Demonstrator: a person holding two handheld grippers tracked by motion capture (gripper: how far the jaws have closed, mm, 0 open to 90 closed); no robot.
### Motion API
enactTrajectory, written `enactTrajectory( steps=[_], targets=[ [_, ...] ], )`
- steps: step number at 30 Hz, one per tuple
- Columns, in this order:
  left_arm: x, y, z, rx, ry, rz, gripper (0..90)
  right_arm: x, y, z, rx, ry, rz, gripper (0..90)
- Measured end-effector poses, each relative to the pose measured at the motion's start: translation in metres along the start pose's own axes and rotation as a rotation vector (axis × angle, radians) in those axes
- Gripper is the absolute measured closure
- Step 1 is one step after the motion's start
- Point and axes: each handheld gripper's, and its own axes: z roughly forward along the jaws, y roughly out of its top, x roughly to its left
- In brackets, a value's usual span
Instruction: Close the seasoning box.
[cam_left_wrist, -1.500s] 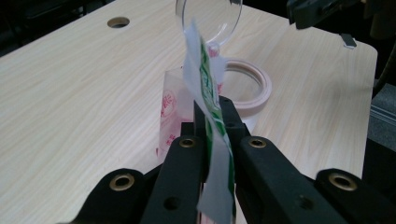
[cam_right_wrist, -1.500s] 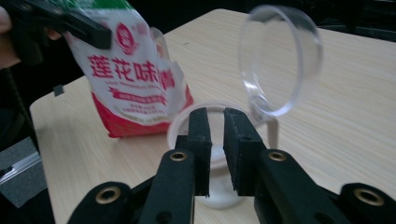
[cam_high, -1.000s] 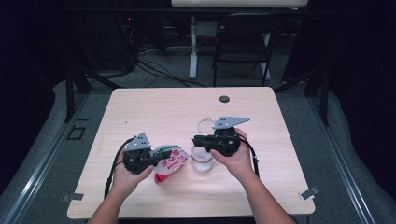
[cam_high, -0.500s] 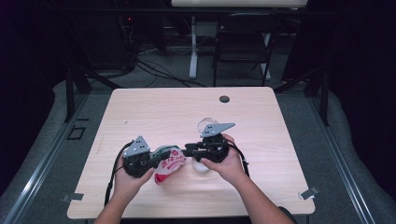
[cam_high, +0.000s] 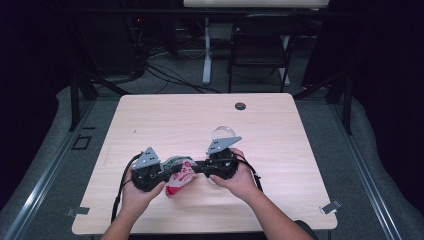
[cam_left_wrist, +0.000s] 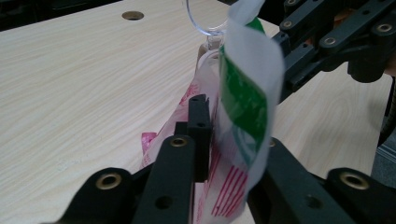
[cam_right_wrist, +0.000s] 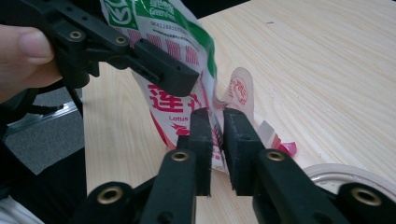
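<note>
Packet (cam_high: 180, 176) stands upright, long axis vertical, gripped by both grippers' jaws.

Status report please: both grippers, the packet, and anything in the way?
Left gripper clamped on packet. Right gripper jaws just closing, pinching packet's edge. Glass and white lid close beside.

Both forearms reached in low; the left hand-held gripper (cam_high: 167, 172) and right hand-held gripper (cam_high: 192, 167) met tip to tip, each with jaws nearly closed.
</note>
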Motion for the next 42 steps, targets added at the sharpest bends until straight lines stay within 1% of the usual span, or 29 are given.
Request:
enactTrajectory(
  steps=[1,3,4,5,6,7,9,11,13,14,15,17,21,23,25,26,27,28,29,31,34,37,42],
  targets=[
    [0.000,-0.001,0.000,0.003,0.006,0.000,80.6,0.000,0.000,0.001,0.001,-0.002,-0.001,84.0],
    [0.001,-0.004,-0.001,-0.003,0.004,-0.012,76.8,-0.001,0.000,0.001,-0.007,0.002,0.008,86.3],
    [0.002,-0.005,-0.001,-0.010,0.006,-0.021,73.7,-0.002,0.000,0.002,-0.005,0.007,0.009,87.2],
    [0.003,-0.007,-0.001,-0.020,0.016,-0.026,68.8,-0.002,0.000,0.002,-0.012,0.009,0.015,87.9],
    [0.004,-0.009,-0.002,-0.028,0.025,-0.037,63.8,-0.003,0.001,0.002,-0.007,0.010,0.010,88.2],
    [0.006,-0.012,-0.002,-0.035,0.023,-0.061,61.7,-0.004,0.001,0.003,-0.006,0.014,0.009,88.4],
    [0.009,-0.018,-0.003,-0.041,0.025,-0.090,56.5,-0.004,0.002,0.004,-0.009,0.017,0.012,88.5],
    [0.013,-0.023,-0.001,-0.036,0.039,-0.103,48.4,-0.005,0.004,0.004,-0.004,0.021,0.005,88.5],
    [0.014,-0.028,-0.001,-0.033,0.043,-0.115,46.0,-0.006,0.005,0.006,-0.009,0.027,0.007,88.4],
    [0.015,-0.030,0.000,-0.034,0.039,-0.122,45.0,-0.007,0.006,0.006,-0.010,0.031,0.006,88.3],
    [0.016,-0.032,0.001,-0.038,0.036,-0.139,44.4,-0.007,0.006,0.007,-0.012,0.032,0.008,88.2],
    [0.018,-0.037,0.003,-0.031,0.025,-0.163,42.6,-0.008,0.007,0.008,-0.008,0.037,0.004,87.9],
    [0.025,-0.048,0.009,-0.031,-0.021,-0.229,40.5,-0.009,0.008,0.010,-0.016,0.048,0.009,87.2],
    [0.027,-0.053,0.012,-0.025,-0.037,-0.250,38.4,-0.009,0.009,0.011,-0.016,0.049,0.012,87.0],
    [0.028,-0.056,0.014,-0.006,-0.038,-0.244,37.4,-0.010,0.009,0.012,-0.014,0.053,0.009,86.8],
    [0.029,-0.057,0.015,-0.005,-0.037,-0.244,37.0,-0.010,0.009,0.012,-0.010,0.053,0.006,86.7],
    [0.029,-0.058,0.017,0.008,-0.038,-0.245,36.6,-0.010,0.009,0.012,-0.004,0.052,-0.002,86.6],
    [0.029,-0.059,0.019,0.014,-0.036,-0.249,36.6,-0.010,0.009,0.013,-0.012,0.051,0.006,86.4],
    [0.029,-0.060,0.020,0.019,-0.033,-0.243,36.3,-0.010,0.009,0.013,-0.009,0.052,0.008,86.4],
    [0.029,-0.061,0.024,0.035,-0.036,-0.250,36.2,-0.010,0.009,0.012,-0.006,0.051,0.005,86.1],
    [0.027,-0.063,0.028,0.055,-0.024,-0.235,36.2,-0.010,0.009,0.013,-0.007,0.047,0.000,85.8],
    [0.027,-0.065,0.032,0.069,-0.010,-0.219,35.3,-0.009,0.009,0.014,-0.006,0.045,0.001,85.3],
    [0.028,-0.068,0.037,0.073,0.008,-0.210,32.5,-0.009,0.008,0.014,-0.005,0.044,0.000,84.7]
  ],
)
